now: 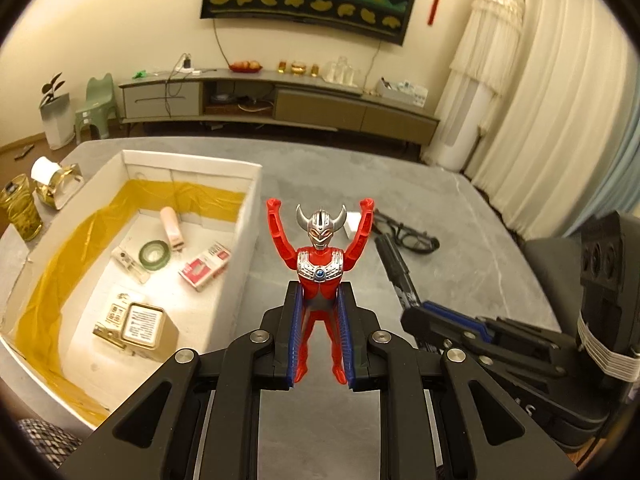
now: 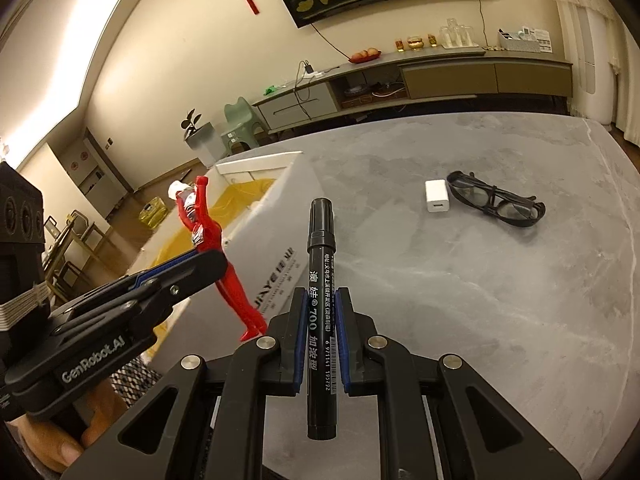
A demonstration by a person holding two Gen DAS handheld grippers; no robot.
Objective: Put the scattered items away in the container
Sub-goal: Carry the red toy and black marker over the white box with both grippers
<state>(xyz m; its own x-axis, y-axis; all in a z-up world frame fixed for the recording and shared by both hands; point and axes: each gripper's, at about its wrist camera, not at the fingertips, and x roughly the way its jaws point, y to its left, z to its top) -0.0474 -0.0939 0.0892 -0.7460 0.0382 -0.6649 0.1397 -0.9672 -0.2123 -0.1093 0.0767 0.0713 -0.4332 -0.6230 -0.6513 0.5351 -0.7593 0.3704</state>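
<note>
Presently, line by line:

Left gripper [image 1: 320, 320]: its blue-padded jaws are clamped on the waist and legs of a red and silver plastic hero figure with horned helmet [image 1: 320, 264]; the figure stands upright, both arms raised, held above the grey marbled tabletop [image 1: 460, 208], just to the right of the box wall

Right gripper [image 2: 320, 336]: jaws closed narrow round the barrel of a black marker pen with white printed lettering [image 2: 321, 312]; the capped end points forward, away from the camera; the pen is lifted clear of the table

Container: a white cardboard box with a yellow plastic liner [image 1: 250, 216]; it sits on the left part of the table, open at the top

Already in the box: a green roll of tape [image 1: 155, 255]; a red and white small carton [image 1: 205, 266]; a pale pink tube [image 1: 172, 226]; a gold-edged square packet [image 1: 138, 326]

Left on the table: a white cube-shaped charger [image 2: 437, 196] and a pair of black-framed glasses [image 2: 496, 204], just beside each other, well apart from the box

Beyond the box: a yellow-green glass tumbler [image 1: 20, 212]; a white roll in a gold holder [image 1: 52, 184]
</note>
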